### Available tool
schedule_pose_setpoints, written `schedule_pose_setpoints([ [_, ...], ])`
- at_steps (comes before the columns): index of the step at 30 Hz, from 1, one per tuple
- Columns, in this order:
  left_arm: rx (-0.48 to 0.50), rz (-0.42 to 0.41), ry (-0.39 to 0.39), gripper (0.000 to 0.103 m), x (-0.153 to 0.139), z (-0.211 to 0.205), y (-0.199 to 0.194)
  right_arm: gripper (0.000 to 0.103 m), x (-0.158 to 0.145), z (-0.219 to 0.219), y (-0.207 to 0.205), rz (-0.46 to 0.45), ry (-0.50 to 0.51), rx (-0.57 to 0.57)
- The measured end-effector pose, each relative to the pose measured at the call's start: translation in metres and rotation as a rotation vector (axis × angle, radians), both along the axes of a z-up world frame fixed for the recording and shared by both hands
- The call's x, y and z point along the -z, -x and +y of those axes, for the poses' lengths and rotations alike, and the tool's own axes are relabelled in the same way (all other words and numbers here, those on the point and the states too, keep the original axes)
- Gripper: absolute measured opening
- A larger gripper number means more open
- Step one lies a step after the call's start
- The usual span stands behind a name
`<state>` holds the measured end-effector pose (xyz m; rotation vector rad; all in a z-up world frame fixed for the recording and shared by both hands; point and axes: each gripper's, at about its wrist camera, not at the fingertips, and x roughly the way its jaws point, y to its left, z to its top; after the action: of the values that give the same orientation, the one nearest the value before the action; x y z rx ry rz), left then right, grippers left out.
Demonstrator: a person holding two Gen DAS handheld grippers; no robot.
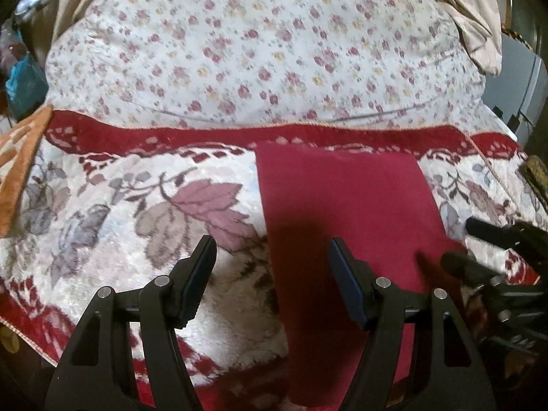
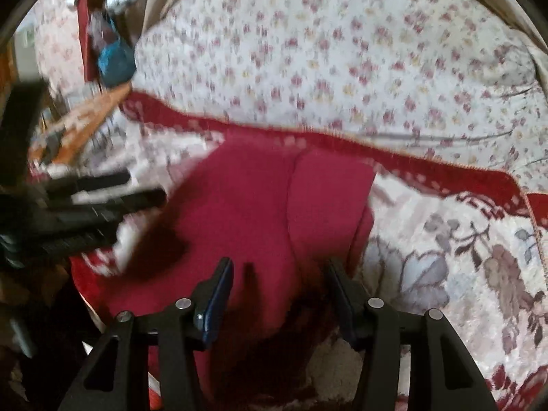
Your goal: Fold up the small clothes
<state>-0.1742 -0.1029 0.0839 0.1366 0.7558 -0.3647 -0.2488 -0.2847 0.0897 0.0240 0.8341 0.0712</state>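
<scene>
crimson cloth [image 1: 346, 205], flat, folded panel

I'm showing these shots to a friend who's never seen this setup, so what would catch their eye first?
Probably the plain crimson folded cloth, lying flat on the plush cream blanket with big mauve leaves and a dark red border. Next, the open black fingers of the left gripper and right gripper, each hanging over the cloth's near end. Behind rises a white quilt dotted with small pink flowers.
</scene>
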Motion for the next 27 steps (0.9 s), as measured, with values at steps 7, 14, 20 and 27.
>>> schedule_pose_setpoints([
  [7, -0.022, -0.041, 0.008, 0.068, -0.016, 0.006, 0.009, 0.083, -0.030, 0.003, 0.006, -0.116, -0.021, 0.085],
  [14, -0.042, -0.090, 0.013, 0.068, -0.030, 0.012, 0.019, 0.091, -0.032, 0.009, 0.006, -0.120, -0.051, 0.095],
  [20, -0.059, -0.115, 0.020, 0.068, -0.036, 0.017, 0.022, 0.092, -0.034, 0.007, 0.005, -0.125, -0.054, 0.109],
  [27, -0.065, -0.120, 0.010, 0.068, -0.034, 0.016, 0.022, 0.093, -0.034, 0.006, 0.004, -0.119, -0.056, 0.117],
])
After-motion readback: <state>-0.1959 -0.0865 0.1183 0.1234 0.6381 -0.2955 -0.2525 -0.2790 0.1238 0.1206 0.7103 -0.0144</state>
